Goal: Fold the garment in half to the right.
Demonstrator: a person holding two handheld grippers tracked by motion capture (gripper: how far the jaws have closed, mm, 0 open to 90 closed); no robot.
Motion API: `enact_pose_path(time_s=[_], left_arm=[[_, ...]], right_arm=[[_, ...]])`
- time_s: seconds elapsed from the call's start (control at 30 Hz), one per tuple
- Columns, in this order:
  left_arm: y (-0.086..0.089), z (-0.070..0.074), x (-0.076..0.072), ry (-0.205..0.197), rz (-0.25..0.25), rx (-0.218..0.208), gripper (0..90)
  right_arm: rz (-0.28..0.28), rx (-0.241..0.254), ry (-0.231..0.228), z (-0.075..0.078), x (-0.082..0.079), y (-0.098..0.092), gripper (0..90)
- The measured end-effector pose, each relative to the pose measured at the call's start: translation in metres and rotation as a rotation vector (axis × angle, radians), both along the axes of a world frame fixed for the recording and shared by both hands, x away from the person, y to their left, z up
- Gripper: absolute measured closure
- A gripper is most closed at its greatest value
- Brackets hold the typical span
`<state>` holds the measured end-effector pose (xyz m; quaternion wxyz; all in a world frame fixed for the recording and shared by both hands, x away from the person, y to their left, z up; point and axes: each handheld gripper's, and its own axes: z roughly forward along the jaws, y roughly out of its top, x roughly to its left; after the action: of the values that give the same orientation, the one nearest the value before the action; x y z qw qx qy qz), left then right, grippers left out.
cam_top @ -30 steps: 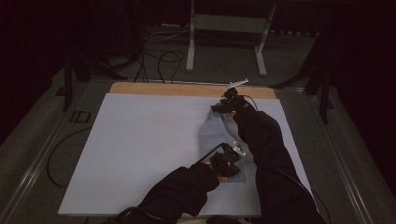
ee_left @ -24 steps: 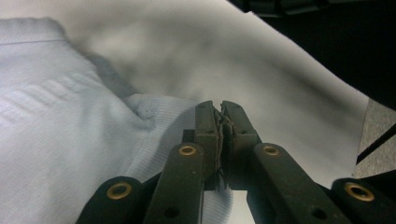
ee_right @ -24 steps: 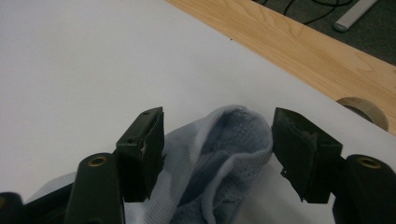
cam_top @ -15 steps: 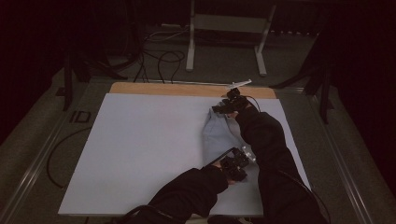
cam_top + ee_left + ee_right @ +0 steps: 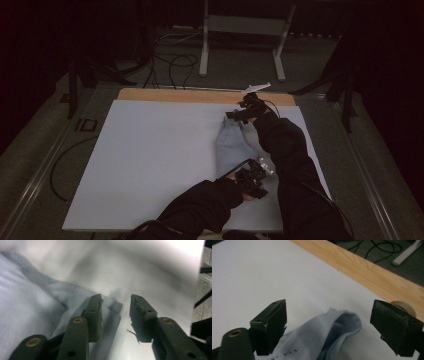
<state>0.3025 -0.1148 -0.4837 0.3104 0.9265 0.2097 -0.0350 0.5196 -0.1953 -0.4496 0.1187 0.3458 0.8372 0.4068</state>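
A pale blue-grey knit cloth (image 5: 234, 145) lies stretched out on the white sheet (image 5: 150, 160), right of the middle. My right gripper (image 5: 239, 114) sits at its far end. In the right gripper view the right gripper (image 5: 329, 310) is open wide, its jaws just having spread. The cloth's folded tip (image 5: 337, 325) lies loose between them, touching neither pad. My left gripper (image 5: 250, 176) is at the cloth's near end. The left gripper (image 5: 116, 307) has just been opening. Only bare sheet shows in its gap, and the cloth's edge (image 5: 62, 300) lies under its left jaw.
A wooden strip (image 5: 200, 96) runs along the sheet's far edge, with a round tan disc (image 5: 403, 306) by my right jaw. Beyond the table are cables (image 5: 170, 62) and a metal stand (image 5: 205, 45). Bare sheet extends to the left.
The left gripper has shifted slightly right and toward the near edge, and the cloth now lies longer and straighter. The right hand has stayed at the far end.
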Motion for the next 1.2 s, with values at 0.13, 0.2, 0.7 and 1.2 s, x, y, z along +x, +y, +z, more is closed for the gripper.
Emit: enact_pose_path(time_s=[0.13, 0.2, 0.7, 1.2], left_arm=[[0.007, 0.010, -0.001, -0.026, 0.000, -0.016, 56.6], [0.012, 0.016, -0.002, -0.034, 0.005, -0.029, 54.0], [0.064, 0.049, 0.012, -0.077, 0.047, -0.119, 11.9], [0.130, 0.061, 0.026, -0.183, 0.075, -0.124, 0.0]], right_arm=[[-0.005, 0.019, -0.017, 0.006, 0.000, -0.002, 11.1], [-0.011, 0.035, -0.020, 0.009, 0.000, -0.004, 10.2], [0.047, 0.052, -0.031, 0.023, -0.012, -0.005, 10.2], [0.122, 0.056, -0.021, 0.028, -0.040, 0.009, 10.2]])
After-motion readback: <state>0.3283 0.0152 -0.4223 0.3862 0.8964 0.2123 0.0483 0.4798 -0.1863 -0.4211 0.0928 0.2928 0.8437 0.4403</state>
